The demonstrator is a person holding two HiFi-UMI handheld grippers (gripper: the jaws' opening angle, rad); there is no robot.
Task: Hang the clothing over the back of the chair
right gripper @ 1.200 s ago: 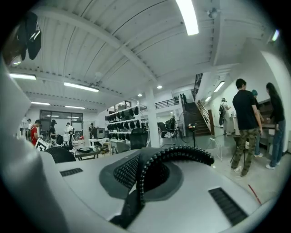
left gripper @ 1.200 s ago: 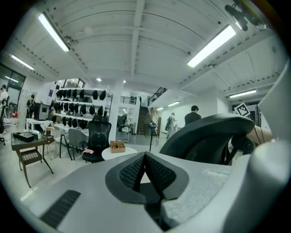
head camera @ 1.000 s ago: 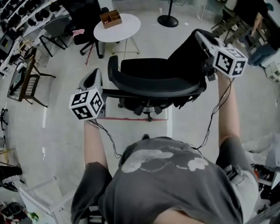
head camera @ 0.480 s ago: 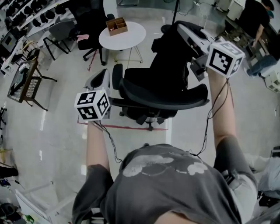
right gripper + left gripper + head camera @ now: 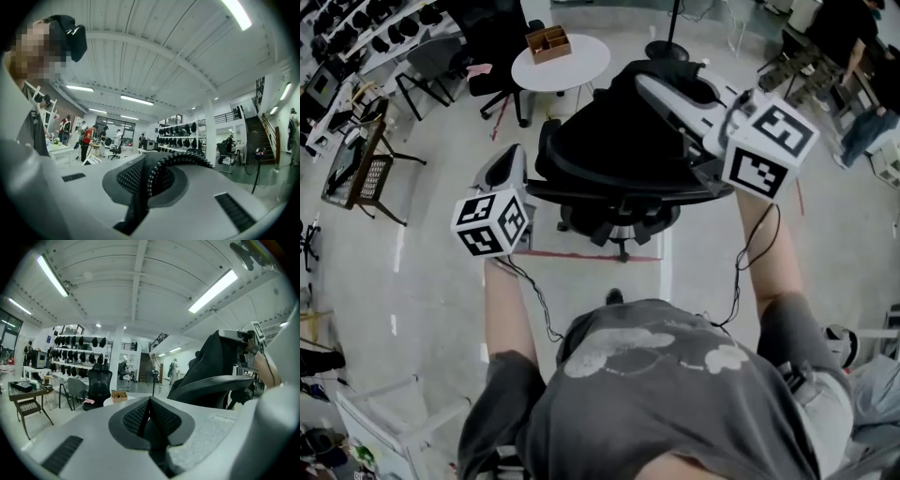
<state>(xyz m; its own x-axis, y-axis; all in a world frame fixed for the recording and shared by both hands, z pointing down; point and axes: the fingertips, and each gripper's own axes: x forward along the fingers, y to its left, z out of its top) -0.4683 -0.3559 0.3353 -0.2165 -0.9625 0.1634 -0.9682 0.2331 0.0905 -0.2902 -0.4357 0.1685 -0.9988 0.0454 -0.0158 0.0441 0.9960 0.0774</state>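
Observation:
A black office chair stands in front of me, its curved backrest toward me. A black garment hangs above the seat and backrest, with my right gripper shut on its upper part. In the right gripper view, dark cloth with a beaded edge sits pinched between the pads. My left gripper is held to the left of the chair, apart from it, its pads shut together with nothing between them. The left gripper view shows the backrest and the garment to the right.
A round white table with a wooden box stands beyond the chair. More black chairs are at the back left, a stand's round base at the back. Red tape marks the floor. A person stands far right.
My right gripper has swung left and upward with the garment, from the chair's right side to above its seat and backrest. The left gripper has hardly shifted.

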